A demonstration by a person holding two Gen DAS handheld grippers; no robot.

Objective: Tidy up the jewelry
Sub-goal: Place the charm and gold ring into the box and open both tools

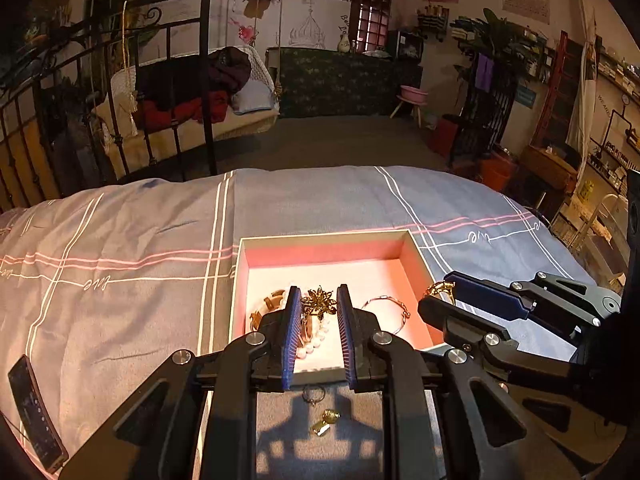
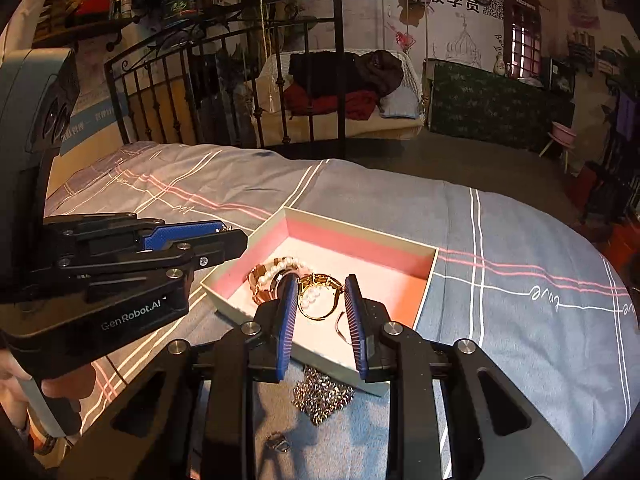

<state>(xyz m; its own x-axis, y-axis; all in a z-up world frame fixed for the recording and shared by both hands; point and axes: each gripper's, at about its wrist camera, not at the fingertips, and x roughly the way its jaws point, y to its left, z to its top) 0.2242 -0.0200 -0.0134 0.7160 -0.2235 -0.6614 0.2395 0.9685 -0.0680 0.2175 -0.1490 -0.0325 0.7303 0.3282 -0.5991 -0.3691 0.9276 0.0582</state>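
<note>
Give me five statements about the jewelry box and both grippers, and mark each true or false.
1. The left gripper holds a gold flower brooch. True.
2. The box has a lid on it. False: it lies open.
3. A pearl bracelet lies inside the box. True.
4. The right gripper is empty. False: it grips a gold ring.
5. The silver chain lies in the box. False: it lies on the bedspread, in front of the box.
</note>
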